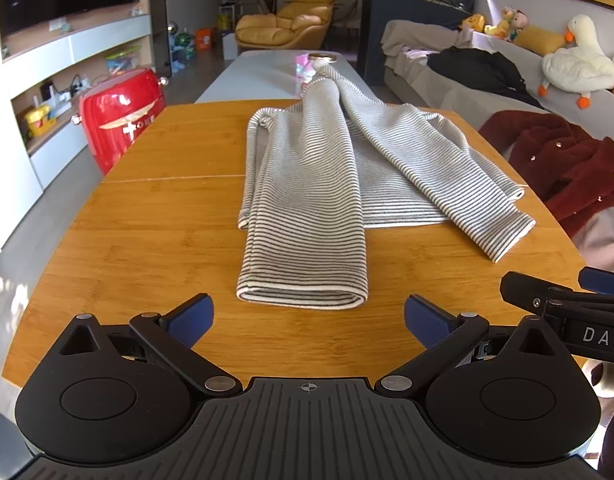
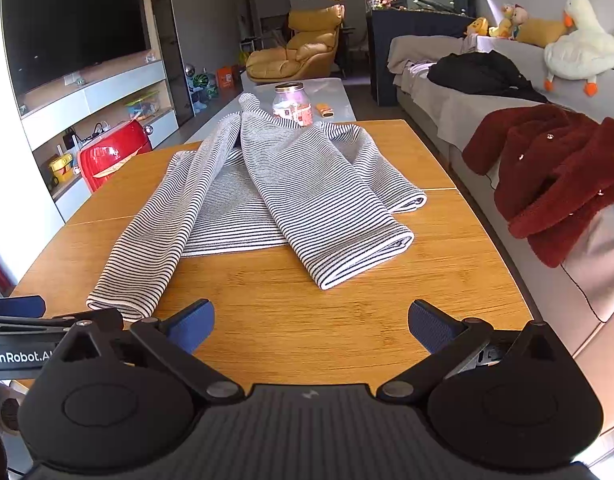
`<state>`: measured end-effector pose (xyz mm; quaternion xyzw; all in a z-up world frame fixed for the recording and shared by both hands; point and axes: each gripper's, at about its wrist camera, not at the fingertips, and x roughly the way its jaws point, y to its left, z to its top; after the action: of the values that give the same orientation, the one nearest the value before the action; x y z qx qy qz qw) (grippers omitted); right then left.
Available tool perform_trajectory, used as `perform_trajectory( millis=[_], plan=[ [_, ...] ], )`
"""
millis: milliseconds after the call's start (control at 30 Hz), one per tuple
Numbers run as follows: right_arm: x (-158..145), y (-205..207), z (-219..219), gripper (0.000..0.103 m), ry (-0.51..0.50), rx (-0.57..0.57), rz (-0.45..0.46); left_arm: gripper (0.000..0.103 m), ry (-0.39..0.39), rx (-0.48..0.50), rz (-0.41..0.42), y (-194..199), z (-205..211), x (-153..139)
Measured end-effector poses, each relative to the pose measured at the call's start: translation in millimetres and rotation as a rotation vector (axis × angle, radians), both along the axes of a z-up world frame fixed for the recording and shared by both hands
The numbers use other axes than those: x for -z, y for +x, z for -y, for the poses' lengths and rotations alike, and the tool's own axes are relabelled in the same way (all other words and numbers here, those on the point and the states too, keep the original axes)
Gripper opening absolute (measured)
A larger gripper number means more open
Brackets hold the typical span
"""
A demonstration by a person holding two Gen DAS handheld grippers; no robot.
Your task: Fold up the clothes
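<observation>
Striped garment (image 1: 307,200) on table (image 1: 147,240) (both sleeves folded in).

Shirt (image 1: 307,184) on table (image 1: 147,240), jar (image 2: 291,104) behind.

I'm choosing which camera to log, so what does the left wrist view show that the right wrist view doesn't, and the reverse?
Only the left wrist view shows the left claw whole, wide open, with the near sleeve cuff straight ahead.

Only the right wrist view shows the right claw whole, also wide open, plus the jar unobstructed and a small orange item beside it.

Both show the striped shirt on the wooden table, the red coat on the sofa and the goose plush.
</observation>
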<state>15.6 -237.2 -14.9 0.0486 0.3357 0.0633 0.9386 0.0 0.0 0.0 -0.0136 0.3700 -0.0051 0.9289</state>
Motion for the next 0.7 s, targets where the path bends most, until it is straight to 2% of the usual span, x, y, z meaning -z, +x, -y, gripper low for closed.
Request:
perform_trajectory(
  millis=[300,400,700],
  plan=[
    [0,-8,8,0.103,0.015,-0.014,0.005,0.103,0.004,-0.015,-0.003,1,2,7],
    [3,2,-6,0.103,-0.017,-0.008,-0.023,0.103,-0.002,-0.017,-0.008,7,4,9],
    [2,-1,-6,0.103,-0.034,-0.008,-0.022,0.103,-0.006,-0.008,-0.027,2,3,7]
  ],
)
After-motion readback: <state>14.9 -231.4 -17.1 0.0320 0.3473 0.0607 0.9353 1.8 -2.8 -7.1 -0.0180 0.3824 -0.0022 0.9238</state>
